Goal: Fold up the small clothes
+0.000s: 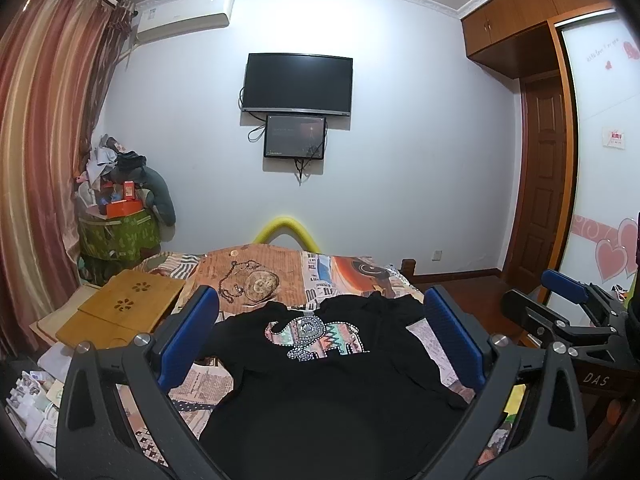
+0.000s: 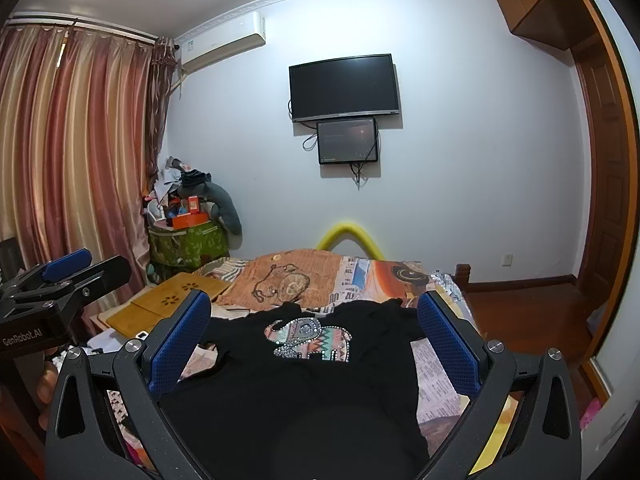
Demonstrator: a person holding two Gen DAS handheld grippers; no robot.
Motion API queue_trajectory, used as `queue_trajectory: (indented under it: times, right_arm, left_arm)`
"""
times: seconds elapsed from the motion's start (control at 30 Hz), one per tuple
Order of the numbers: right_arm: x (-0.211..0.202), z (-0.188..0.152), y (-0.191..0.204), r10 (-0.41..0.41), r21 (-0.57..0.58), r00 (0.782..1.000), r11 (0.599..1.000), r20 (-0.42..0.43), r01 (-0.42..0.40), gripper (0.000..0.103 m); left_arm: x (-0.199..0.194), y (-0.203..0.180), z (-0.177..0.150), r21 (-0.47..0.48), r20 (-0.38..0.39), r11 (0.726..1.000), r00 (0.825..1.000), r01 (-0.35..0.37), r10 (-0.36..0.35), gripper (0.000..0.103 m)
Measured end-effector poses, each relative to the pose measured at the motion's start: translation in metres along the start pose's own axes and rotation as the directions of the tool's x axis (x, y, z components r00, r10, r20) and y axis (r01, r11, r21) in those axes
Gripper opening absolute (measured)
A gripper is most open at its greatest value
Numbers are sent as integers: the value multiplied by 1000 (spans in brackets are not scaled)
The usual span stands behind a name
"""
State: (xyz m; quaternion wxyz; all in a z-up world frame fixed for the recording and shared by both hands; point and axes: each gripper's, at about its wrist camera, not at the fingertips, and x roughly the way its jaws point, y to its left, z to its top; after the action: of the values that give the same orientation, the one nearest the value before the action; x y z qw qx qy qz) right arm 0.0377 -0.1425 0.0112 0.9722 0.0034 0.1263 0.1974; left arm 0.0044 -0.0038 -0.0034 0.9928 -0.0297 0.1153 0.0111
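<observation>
A small black shirt (image 1: 320, 380) with a patterned elephant print (image 1: 316, 338) lies spread flat on the bed, its neck toward the far wall. My left gripper (image 1: 320, 312) hovers above its near part, open wide, blue pads on either side of the shirt. My right gripper (image 2: 314, 312) hangs likewise over the same shirt (image 2: 296, 392), open, nothing between its fingers. Each gripper shows at the edge of the other's view: the right gripper (image 1: 560, 292) at far right, the left gripper (image 2: 68, 264) at far left. The shirt's near hem is hidden below the frames.
The bed wears a patterned cover (image 1: 260, 276) with newspaper and watch prints. A wooden lap tray (image 1: 124, 308) lies on its left side. A pile of clothes and boxes (image 1: 120, 200) stands by the curtain (image 1: 44, 140). Wardrobe doors (image 1: 600, 152) rise on the right.
</observation>
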Motion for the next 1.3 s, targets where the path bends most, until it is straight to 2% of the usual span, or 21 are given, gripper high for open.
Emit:
queue_trajectory:
  times: [0.23, 0.4, 0.57, 0.73, 0.8, 0.93, 1.07, 1.17, 1.2, 1.3]
  right_arm:
    - [16, -3, -3, 1, -6, 1000, 1000, -30, -1, 102]
    - [36, -1, -11, -13, -28, 999, 1000, -48, 12, 102]
    - [66, 5, -26, -1, -32, 998, 999, -62, -1, 102]
    - [113, 7, -45, -13, -51, 994, 999, -104, 7, 102]
    - [133, 6, -54, -23, -58, 991, 998, -130, 15, 102]
    - [176, 1, -73, -38, -60, 976, 998, -212, 26, 102]
    - [226, -7, -93, -66, -77, 952, 996, -300, 45, 102]
    - [257, -11, -107, -64, -66, 932, 997, -357, 43, 102]
    - [269, -12, -112, -61, -60, 924, 997, -378, 42, 100]
    - [300, -18, -124, -51, -50, 901, 998, -430, 32, 98]
  left_arm:
    - [20, 7, 0, -3, -24, 1000, 1000, 14, -14, 103]
    - [50, 18, 3, 23, -38, 1000, 999, -15, 16, 103]
    - [96, 37, 8, 19, -71, 999, 997, -42, 43, 103]
    - [165, 71, 12, -49, -143, 996, 987, -77, 69, 103]
    - [195, 85, 12, -59, -187, 993, 978, -103, 91, 103]
    - [265, 116, 9, -38, -281, 985, 948, -169, 152, 103]
    - [327, 146, -6, -13, -366, 978, 911, -209, 190, 103]
    - [379, 171, -23, 4, -472, 974, 858, -227, 202, 103]
    - [399, 182, -31, -3, -511, 971, 835, -238, 203, 103]
    - [436, 205, -52, -28, -573, 967, 797, -254, 193, 103]
